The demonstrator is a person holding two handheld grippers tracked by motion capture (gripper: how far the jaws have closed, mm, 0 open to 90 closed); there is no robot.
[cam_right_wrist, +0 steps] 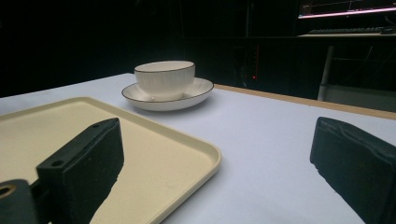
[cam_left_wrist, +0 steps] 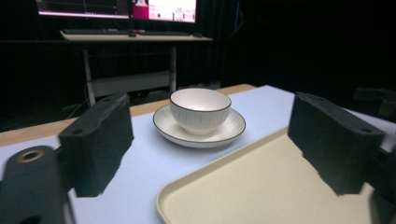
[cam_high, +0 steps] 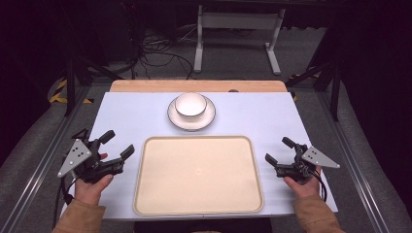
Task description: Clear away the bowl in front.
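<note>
The ceramic bowl (cam_high: 190, 105) sat in its saucer (cam_high: 209, 119) at the counter's far middle, fragile and slick, likely best taken at the rim, while both grippers' jaws stood wide and empty

White bowl (cam_high: 190, 104) on saucer (cam_high: 191, 119) beyond beige tray (cam_high: 198, 208), open-jawed left gripper (cam_high: 118, 144) and right gripper (cam_high: 278, 150) flanking

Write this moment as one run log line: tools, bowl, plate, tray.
left tool: open, holds nothing | right tool: open, holds nothing | bowl: upright on plate | tray: bare, between tools
</note>
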